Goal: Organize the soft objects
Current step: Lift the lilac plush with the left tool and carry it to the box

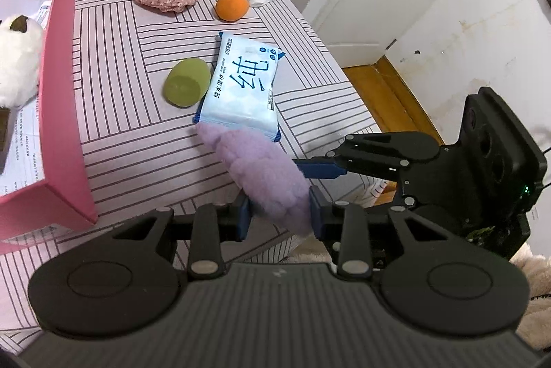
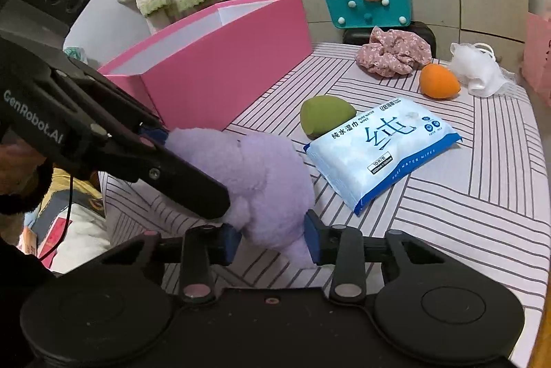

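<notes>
Beyond the left gripper [image 1: 279, 213], the purple plush [image 1: 261, 168] covers the near end of the wipes pack [image 1: 241, 82], and the pack hides part of the green sponge [image 1: 187, 82]. Far to that gripper's left, the white plush [image 1: 17, 58] in the pink box [image 1: 58, 113] is cut by the picture's edge. In the right wrist view, the left gripper's far fingertip is buried in the purple plush.

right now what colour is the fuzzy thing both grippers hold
Pale lilac purple; the plush toy shows best in the right wrist view.

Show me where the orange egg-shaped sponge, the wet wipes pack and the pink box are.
orange sponge [image 2: 439, 81], right wrist view, its rounded middle.
wet wipes pack [image 2: 382, 145], right wrist view, its printed front.
pink box [image 2: 220, 75], right wrist view, its outer side wall.
</notes>
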The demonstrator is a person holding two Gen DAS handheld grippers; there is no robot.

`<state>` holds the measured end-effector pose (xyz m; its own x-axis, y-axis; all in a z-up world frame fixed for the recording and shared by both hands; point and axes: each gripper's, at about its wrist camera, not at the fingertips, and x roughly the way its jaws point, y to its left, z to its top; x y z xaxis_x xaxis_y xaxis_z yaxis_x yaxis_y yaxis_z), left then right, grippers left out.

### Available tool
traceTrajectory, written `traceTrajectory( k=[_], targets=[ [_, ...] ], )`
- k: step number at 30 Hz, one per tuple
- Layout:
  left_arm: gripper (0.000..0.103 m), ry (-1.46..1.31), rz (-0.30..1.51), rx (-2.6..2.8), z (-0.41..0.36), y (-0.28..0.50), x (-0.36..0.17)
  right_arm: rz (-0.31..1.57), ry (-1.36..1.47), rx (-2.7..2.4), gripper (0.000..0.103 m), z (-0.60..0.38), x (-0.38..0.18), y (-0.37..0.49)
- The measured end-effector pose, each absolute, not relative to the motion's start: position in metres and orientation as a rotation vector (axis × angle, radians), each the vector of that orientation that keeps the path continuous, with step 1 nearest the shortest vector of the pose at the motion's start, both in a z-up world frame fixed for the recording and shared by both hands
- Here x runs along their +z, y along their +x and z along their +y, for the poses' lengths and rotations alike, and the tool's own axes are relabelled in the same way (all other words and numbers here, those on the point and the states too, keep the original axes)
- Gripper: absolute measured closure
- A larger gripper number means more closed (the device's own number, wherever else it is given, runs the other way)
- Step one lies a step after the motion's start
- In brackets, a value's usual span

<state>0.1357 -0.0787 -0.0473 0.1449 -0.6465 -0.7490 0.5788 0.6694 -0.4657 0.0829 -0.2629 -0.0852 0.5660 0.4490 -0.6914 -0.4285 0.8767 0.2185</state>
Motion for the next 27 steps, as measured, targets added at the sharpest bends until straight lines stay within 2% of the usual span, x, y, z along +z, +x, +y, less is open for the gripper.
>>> traceTrajectory(
  k=[17, 27],
  targets=[
    [0.07, -0.036, 1.085, -0.894, -0.041, 0.102, 0.002, 0.83, -0.23, 0.52, 0.061, -0.206, -0.018, 0.058],
    [0.07, -0.064, 1.018, -0.848, 0.009, 0.09, 0.025, 0.75, -0.358, 0.577, 0.061, -0.158, 0.009, 0.057]
  ],
)
